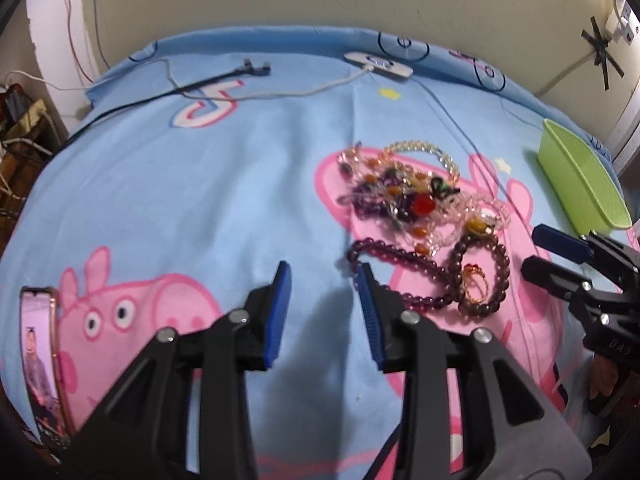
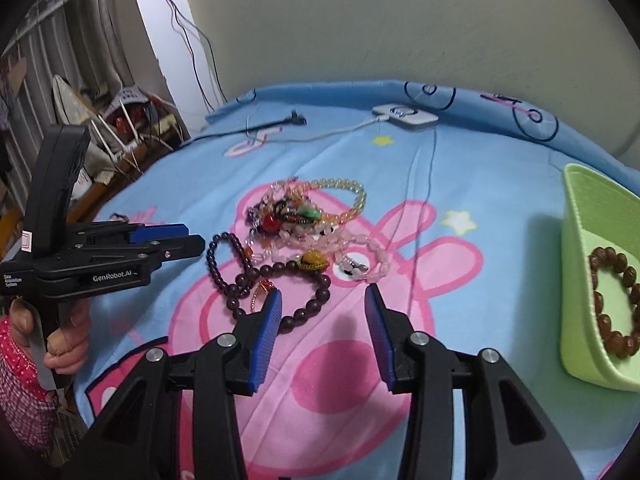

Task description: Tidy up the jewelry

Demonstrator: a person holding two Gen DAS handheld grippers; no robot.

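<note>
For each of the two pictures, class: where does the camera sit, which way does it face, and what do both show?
Left wrist: on the left gripper, looking down along its open fingers at the bed sheet; the right gripper enters at right.
Right wrist: on the right gripper, open, facing the bed; the left gripper and the hand show at left.
Shared: jewelry pile, green basket.

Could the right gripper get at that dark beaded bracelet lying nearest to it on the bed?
Probably yes. The right gripper is open and empty, and the dark beaded bracelet lies flat on the bedsheet just ahead with nothing covering it; the left gripper is off to the side.
</note>
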